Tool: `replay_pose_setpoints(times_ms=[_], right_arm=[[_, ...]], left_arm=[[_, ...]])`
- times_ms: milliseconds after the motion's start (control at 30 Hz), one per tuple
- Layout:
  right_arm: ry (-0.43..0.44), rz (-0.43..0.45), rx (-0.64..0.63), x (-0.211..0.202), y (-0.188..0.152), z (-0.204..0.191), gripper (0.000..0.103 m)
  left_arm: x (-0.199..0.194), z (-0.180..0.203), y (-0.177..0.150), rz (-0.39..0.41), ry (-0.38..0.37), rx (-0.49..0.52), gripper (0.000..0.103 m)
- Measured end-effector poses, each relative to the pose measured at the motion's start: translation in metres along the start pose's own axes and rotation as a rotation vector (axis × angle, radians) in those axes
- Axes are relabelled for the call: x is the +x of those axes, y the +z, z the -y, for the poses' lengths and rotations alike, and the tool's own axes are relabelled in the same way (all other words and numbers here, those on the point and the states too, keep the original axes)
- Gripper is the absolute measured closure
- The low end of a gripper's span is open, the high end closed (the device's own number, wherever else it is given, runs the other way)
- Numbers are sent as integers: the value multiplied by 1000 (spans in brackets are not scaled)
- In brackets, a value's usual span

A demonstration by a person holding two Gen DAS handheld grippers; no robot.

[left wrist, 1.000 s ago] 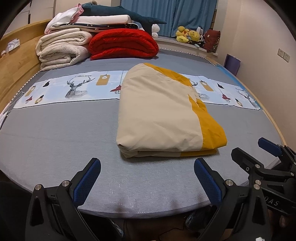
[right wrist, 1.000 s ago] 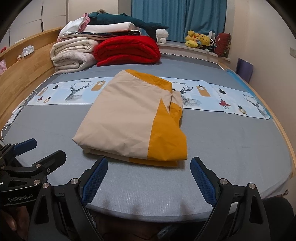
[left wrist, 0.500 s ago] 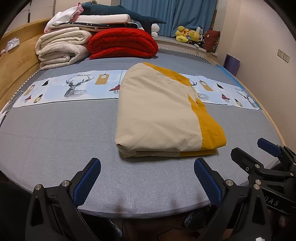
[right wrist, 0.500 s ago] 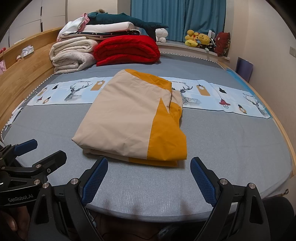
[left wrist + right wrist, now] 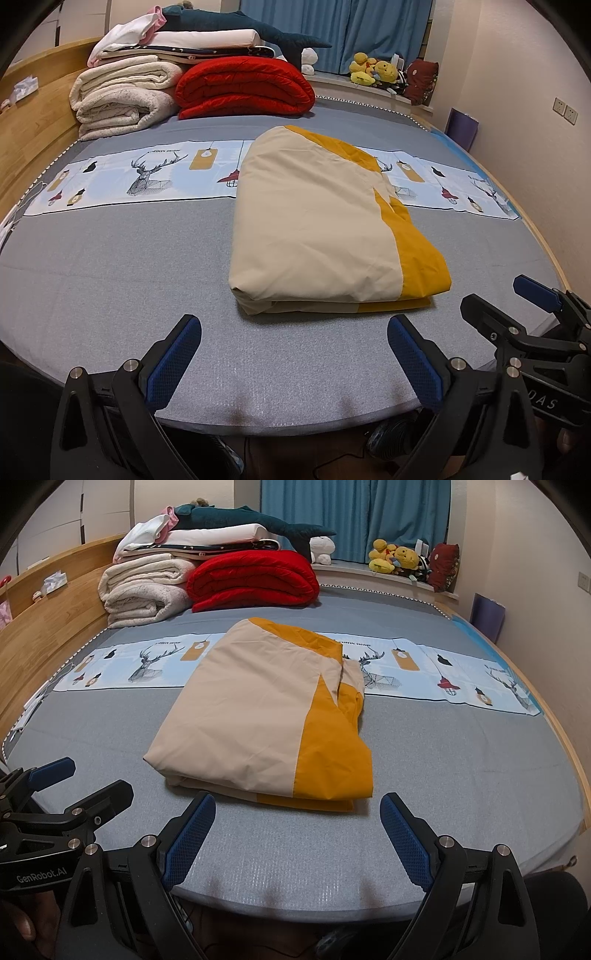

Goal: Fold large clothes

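Observation:
A beige and yellow cloth (image 5: 317, 225) lies folded into a thick rectangle on the grey bed (image 5: 110, 280); it also shows in the right wrist view (image 5: 258, 716). My left gripper (image 5: 293, 356) is open and empty, held over the bed's near edge just short of the cloth. My right gripper (image 5: 297, 830) is open and empty, also just short of the cloth's near edge. The right gripper shows at the right of the left wrist view (image 5: 517, 306), and the left gripper at the left of the right wrist view (image 5: 85, 779).
Folded white blankets (image 5: 125, 96) and a red quilt (image 5: 243, 88) are stacked at the bed's far end. A printed deer strip (image 5: 147, 177) crosses the bed. A wooden headboard (image 5: 29, 122) runs along the left. Plush toys (image 5: 373, 70) sit on the window ledge.
The views shift only slightly. The cloth lies still and both grippers stay open.

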State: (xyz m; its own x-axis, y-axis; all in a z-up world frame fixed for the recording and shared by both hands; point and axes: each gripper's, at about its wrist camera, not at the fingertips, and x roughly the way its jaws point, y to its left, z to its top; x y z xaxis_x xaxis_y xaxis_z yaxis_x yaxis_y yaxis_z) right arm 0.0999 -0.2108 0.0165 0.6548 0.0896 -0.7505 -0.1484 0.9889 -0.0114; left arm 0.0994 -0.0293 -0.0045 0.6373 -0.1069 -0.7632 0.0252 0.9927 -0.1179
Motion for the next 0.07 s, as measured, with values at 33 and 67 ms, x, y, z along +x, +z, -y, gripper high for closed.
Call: replay_pose_setpoints(times_ms=[33,67], right_arm=[[0,0,0,0,0,0,12],[0,0,0,0,0,0,12]], left_arm=[[0,0,0,0,1,-1,3],[-1,0,0,1,1,-1,3]])
